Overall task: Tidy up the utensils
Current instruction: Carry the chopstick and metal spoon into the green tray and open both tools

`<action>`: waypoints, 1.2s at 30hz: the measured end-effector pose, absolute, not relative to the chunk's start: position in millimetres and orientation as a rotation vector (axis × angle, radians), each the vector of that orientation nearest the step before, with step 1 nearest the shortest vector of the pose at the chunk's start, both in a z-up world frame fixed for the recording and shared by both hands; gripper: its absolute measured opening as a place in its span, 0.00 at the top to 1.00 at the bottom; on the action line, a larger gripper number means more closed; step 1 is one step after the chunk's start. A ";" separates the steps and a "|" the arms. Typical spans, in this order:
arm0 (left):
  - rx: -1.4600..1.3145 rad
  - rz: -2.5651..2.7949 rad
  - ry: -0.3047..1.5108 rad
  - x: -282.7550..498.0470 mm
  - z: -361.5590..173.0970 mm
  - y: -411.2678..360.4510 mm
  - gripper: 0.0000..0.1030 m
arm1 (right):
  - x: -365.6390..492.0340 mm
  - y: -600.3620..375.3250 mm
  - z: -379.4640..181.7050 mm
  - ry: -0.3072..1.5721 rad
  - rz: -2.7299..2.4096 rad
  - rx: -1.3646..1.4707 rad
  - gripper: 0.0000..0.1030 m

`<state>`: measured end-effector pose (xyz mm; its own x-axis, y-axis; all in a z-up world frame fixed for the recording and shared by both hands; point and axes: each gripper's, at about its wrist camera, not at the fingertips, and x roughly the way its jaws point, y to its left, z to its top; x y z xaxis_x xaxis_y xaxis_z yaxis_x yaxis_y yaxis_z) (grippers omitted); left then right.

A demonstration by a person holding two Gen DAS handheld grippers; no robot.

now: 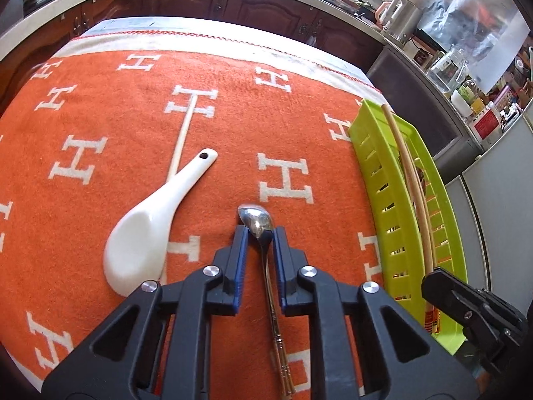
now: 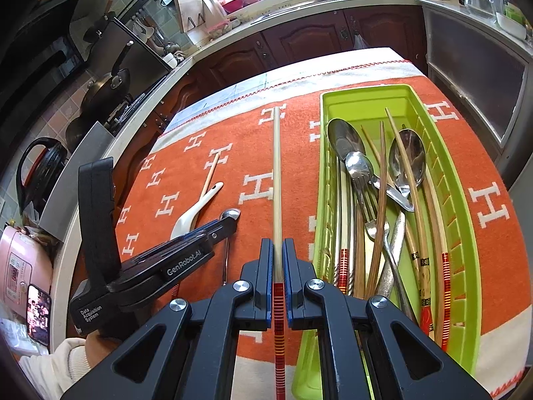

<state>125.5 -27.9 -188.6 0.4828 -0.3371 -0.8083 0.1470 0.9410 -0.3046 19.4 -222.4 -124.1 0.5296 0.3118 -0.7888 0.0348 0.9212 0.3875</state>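
Most utensils already lie in the lime-green slotted plastic tray [image 2: 396, 100] at the bench's right edge. The right gripper [image 2: 277, 250] pinches a pale red-banded chopstick [image 2: 276, 173]; the left gripper [image 1: 260, 233] straddles a small steel spoon [image 1: 256, 221], fingers narrow. A white ceramic spoon [image 1: 146, 230] and another chopstick [image 1: 185, 133] remain mid-bench.

The white spoon [image 1: 146, 223] hides part of the loose chopstick [image 1: 182, 136]. The tray's [image 2: 466, 233] near end runs off the picture's edge; its chopstick handles are overlapped.
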 end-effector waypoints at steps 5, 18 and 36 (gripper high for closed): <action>-0.135 -0.336 1.007 121.3 -188.4 -47.0 1.00 | 18.3 -222.8 -124.2 1.003 0.162 0.380 0.95; -0.131 -0.371 1.061 120.7 -182.5 -48.7 1.00 | 10.9 -232.2 -122.6 0.996 0.169 0.415 0.95; -0.159 -0.650 1.034 89.0 -80.4 -109.6 1.00 | -21.8 -314.8 -109.3 0.956 0.024 0.510 0.95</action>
<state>89.0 -109.6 -80.4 0.3438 -0.5698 -0.7464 0.4252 0.8032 -0.4173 -21.8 -314.8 -109.3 0.5861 0.2406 -0.7737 0.2009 0.8819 0.4265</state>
